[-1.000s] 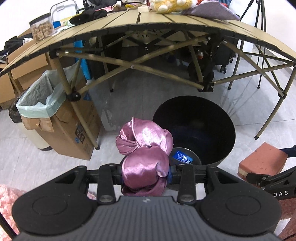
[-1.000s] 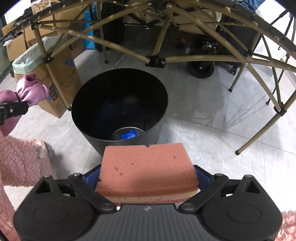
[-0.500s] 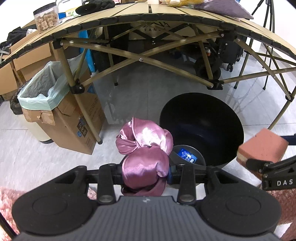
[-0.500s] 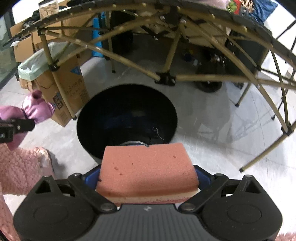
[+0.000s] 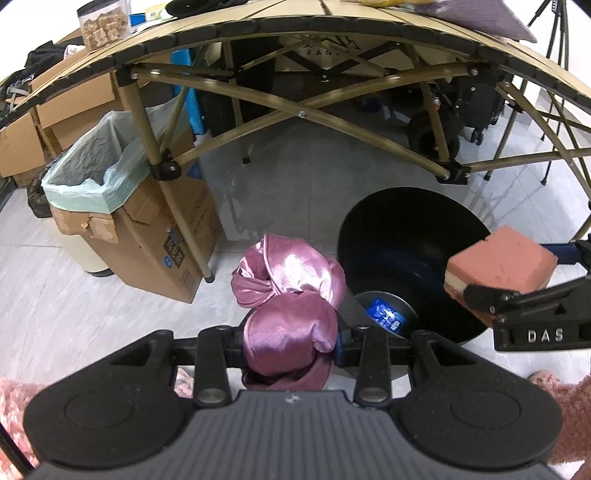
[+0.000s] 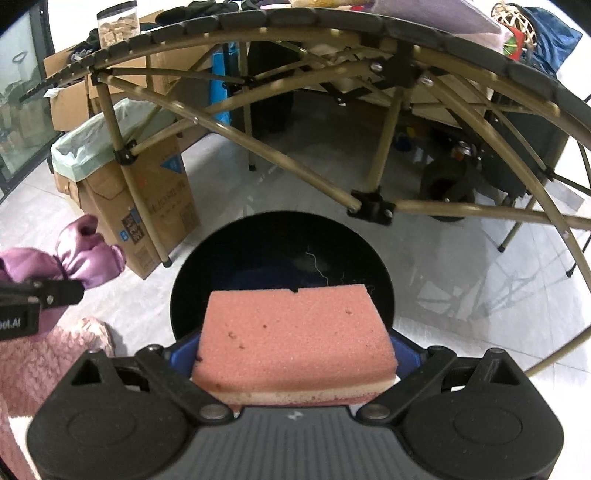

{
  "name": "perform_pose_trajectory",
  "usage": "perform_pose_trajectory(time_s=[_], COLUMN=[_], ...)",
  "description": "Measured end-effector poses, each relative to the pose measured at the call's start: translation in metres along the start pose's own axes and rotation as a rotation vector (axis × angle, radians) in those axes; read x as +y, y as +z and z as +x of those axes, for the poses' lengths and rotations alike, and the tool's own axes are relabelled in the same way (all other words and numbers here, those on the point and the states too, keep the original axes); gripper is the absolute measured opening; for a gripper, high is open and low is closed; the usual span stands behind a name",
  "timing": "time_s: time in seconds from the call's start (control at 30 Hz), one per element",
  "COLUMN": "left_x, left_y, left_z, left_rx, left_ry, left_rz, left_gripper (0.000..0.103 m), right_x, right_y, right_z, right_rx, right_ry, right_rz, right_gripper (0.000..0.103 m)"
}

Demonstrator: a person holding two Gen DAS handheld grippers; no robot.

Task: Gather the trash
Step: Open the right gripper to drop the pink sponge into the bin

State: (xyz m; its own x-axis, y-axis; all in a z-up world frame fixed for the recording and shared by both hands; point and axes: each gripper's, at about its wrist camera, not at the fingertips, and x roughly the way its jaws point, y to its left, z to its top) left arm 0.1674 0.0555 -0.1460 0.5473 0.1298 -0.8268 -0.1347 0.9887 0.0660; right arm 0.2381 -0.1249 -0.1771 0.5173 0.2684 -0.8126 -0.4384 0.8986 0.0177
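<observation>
Right wrist view: right gripper (image 6: 295,373) is clenching the sponge (image 6: 295,339), jaws pressing on both its sides, pink face up, pale layer under it. Compared with a second ago the bin (image 6: 282,273) mouth is sitting centred right behind the sponge, at 12 o'clock; earlier it was off toward 10–11. So the right hand has been travelling across toward the bin, and the sponge's far edge is now overlapping the rim in this view. Whether it is truly over the opening or just short of it cannot be told from here.

Left wrist view is confirming the approach: the sponge (image 5: 502,262) and right gripper (image 5: 491,291) are now at 3 o'clock, overlapping the bin's (image 5: 402,225) right edge, where a second ago they were low in the corner, clear of it. Left gripper (image 5: 295,343) is squeezing the satin cloth (image 5: 291,302) tight, a knotted pink-purple bundle bulging out ahead of the jaws. The cloth is hanging just left of the bin rim, not over the opening, and has barely shifted. A blue-labelled can (image 5: 386,314) is already lying at the bin bottom.

Reading: the sponge is going in first and looks close to drop position; the cloth is queuing beside it. Both items are yet to be released, so neither counts as collected. The lined box (image 5: 122,221) at 9–10 o'clock under the table (image 5: 295,26) is not the target, judging by both hands' heading.
</observation>
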Motion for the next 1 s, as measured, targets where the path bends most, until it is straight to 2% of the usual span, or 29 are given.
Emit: perform_pose_trajectory(time_s=[0.33, 0.43, 1.0], left_x=[0.009, 0.008, 0.005], left_y=[0.005, 0.005, 0.005], left_z=[0.005, 0.006, 0.005], left_rx=[0.007, 0.01, 0.01], left_ry=[0.024, 0.023, 0.018], left_rz=[-0.031, -0.03, -0.021], left_gripper=[0.038, 0.038, 0.038], right_x=[0.005, 0.005, 0.001], right_y=[0.022, 0.022, 0.015], right_z=[0.02, 0.025, 0.027], right_rx=[-0.036, -0.03, 0.009], right_ry=[0.024, 0.023, -0.013], right_rz=[-0.009, -0.008, -0.003], right_gripper=[0.099, 0.103, 0.103])
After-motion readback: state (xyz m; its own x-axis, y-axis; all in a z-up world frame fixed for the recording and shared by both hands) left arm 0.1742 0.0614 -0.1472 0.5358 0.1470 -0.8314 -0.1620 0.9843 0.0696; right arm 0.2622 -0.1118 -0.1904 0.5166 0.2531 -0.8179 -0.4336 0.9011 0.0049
